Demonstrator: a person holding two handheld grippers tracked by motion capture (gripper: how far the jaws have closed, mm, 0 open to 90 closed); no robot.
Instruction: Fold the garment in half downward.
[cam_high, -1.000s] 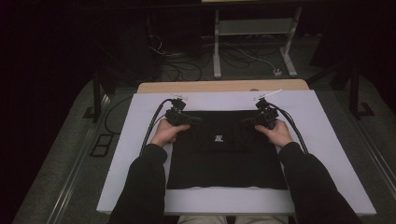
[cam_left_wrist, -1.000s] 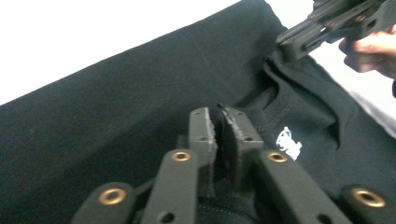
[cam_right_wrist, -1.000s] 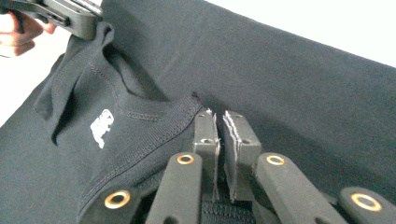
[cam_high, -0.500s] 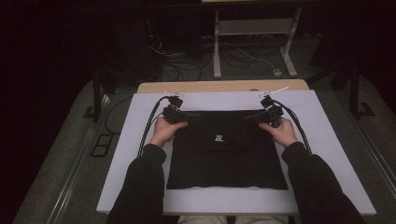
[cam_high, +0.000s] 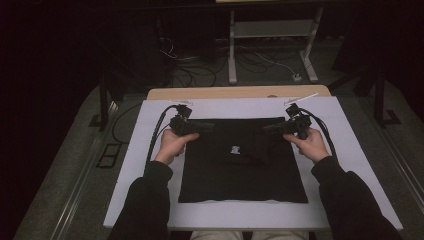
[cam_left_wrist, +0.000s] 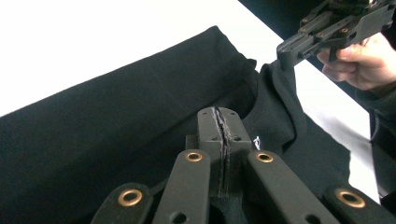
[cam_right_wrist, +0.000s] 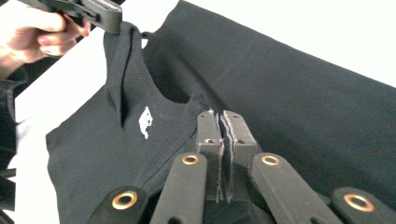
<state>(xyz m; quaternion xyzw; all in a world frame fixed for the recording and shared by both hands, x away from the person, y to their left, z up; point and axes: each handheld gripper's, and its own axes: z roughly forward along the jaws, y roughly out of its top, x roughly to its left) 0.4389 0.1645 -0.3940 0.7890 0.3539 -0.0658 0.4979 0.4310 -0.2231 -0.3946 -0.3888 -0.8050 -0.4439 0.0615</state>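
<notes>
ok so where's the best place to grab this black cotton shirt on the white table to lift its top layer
Pinch the black cotton shirt at the far shoulder corners, left gripper and right gripper each coming inward from its side. The fabric edges rise there, giving the jaws a fold to close on.

Garment (cam_high: 240, 165) on table (cam_high: 350, 150) — seemingly centred
</notes>
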